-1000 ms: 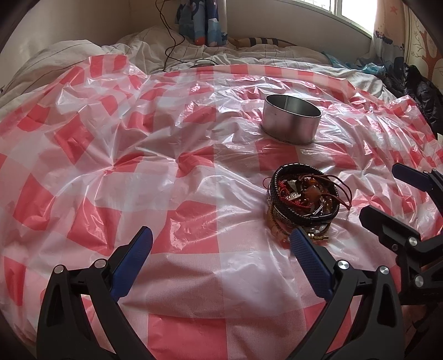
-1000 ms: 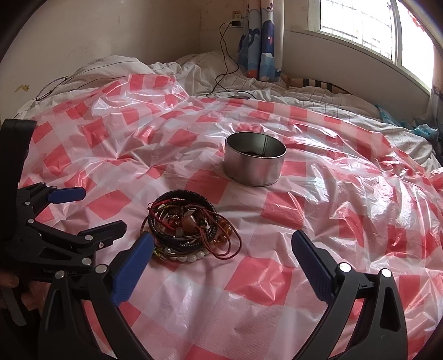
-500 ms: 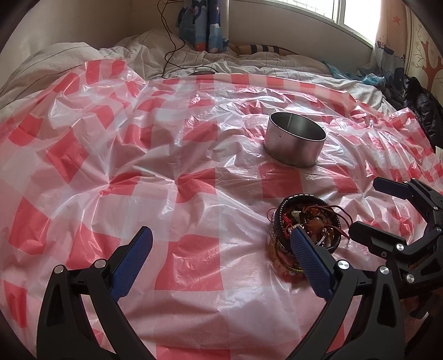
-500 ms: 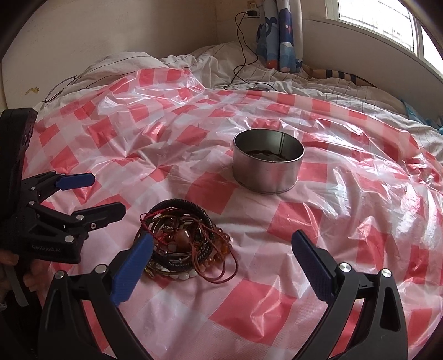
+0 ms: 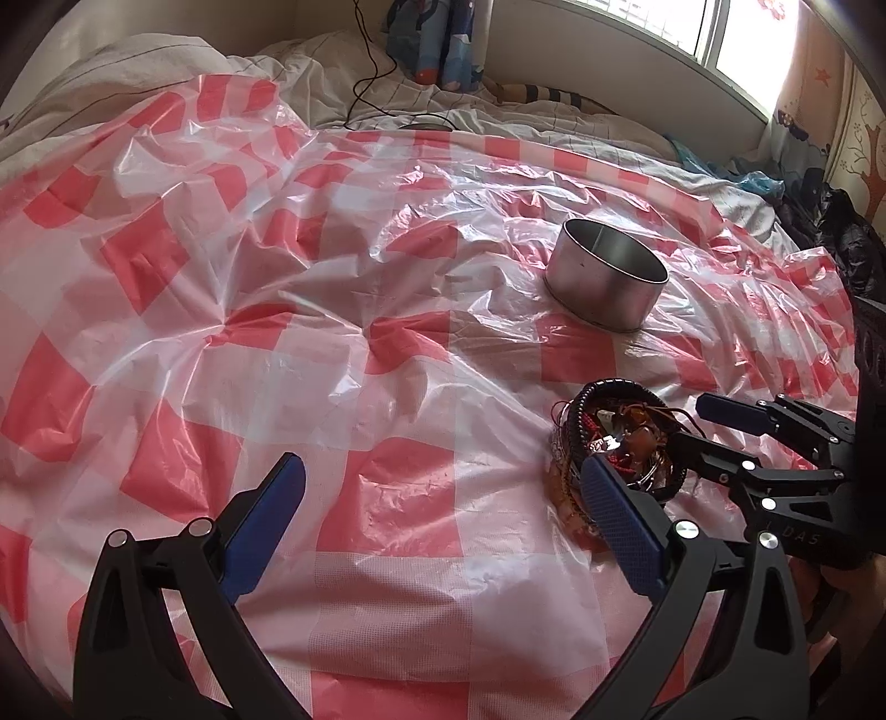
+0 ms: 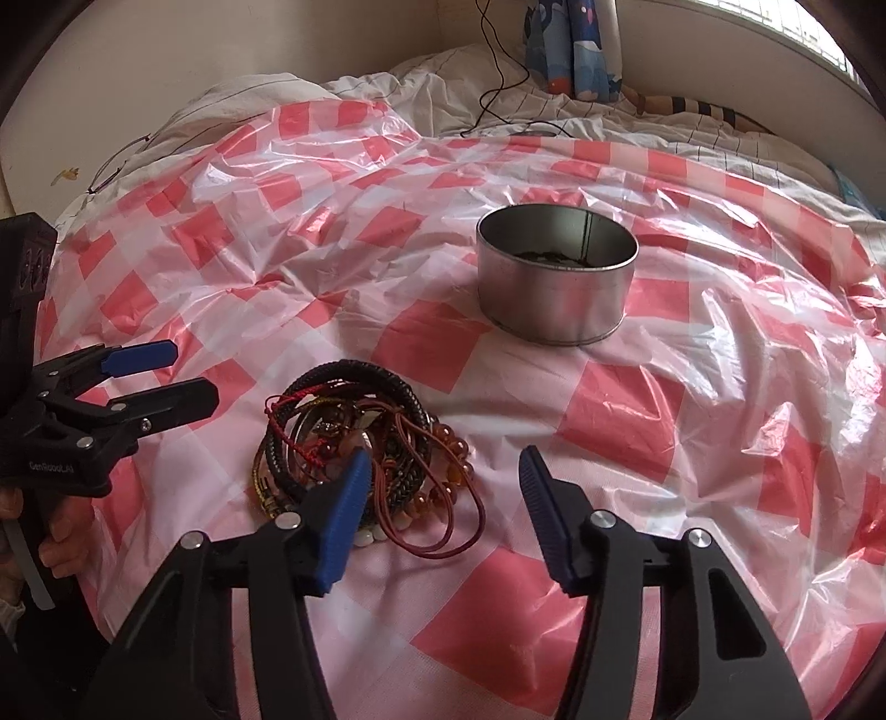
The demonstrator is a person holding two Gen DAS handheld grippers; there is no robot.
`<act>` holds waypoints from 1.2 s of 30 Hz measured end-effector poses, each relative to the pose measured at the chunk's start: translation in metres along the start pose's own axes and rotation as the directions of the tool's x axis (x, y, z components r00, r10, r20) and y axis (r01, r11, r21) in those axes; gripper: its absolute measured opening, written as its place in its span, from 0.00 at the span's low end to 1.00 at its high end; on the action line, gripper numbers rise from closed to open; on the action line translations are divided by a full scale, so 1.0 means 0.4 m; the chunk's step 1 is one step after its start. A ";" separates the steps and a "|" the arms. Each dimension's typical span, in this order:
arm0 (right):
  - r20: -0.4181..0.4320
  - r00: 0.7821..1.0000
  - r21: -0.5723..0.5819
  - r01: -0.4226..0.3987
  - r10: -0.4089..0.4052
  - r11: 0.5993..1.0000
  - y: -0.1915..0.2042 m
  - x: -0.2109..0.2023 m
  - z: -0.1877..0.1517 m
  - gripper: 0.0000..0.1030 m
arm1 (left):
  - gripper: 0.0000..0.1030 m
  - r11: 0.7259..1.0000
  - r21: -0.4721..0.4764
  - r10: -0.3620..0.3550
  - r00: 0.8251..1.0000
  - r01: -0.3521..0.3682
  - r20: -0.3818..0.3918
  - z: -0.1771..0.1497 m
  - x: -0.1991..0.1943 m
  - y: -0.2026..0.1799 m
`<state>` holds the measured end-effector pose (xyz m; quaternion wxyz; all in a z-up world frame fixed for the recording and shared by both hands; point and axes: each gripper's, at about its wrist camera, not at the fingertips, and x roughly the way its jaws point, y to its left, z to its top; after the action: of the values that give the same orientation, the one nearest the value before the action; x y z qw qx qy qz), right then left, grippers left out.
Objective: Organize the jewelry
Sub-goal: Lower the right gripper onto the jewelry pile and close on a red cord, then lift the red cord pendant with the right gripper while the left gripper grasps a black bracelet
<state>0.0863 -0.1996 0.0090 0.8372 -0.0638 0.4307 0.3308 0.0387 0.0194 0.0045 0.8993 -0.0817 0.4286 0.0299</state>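
A tangled pile of bracelets and cords [image 6: 354, 443] lies on the red-and-white checked plastic sheet [image 6: 609, 421]; it also shows in the left wrist view [image 5: 614, 432]. A round metal tin [image 6: 556, 277] stands open behind it, with something dark at its bottom; it shows in the left wrist view too [image 5: 606, 282]. My right gripper [image 6: 443, 498] is open, its left finger over the pile's near edge. My left gripper [image 5: 443, 515] is open and empty, left of the pile. Each gripper shows in the other's view, the left [image 6: 166, 376] and the right [image 5: 698, 426].
The sheet covers a bed with rumpled white bedding [image 6: 443, 94] at the back. A black cable [image 6: 498, 77] runs across the bedding toward a blue curtain [image 6: 576, 50]. A window [image 5: 742, 39] and dark clothes [image 5: 841, 232] are at the right.
My right gripper has moved forward and down to the pile and its fingers have narrowed. My left gripper has drawn closer to the sheet and the pile.
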 end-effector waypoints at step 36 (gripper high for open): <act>0.013 0.997 0.142 -0.082 0.081 0.986 -0.044 -0.013 -0.001 0.48 | 0.93 1.000 0.010 -0.005 1.000 0.005 -0.021 -0.010 0.019 -0.022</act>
<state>0.0946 -0.2158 0.0097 0.8271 0.0150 0.4524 0.3333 0.0414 0.0098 -0.0026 0.8953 -0.0786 0.4378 0.0244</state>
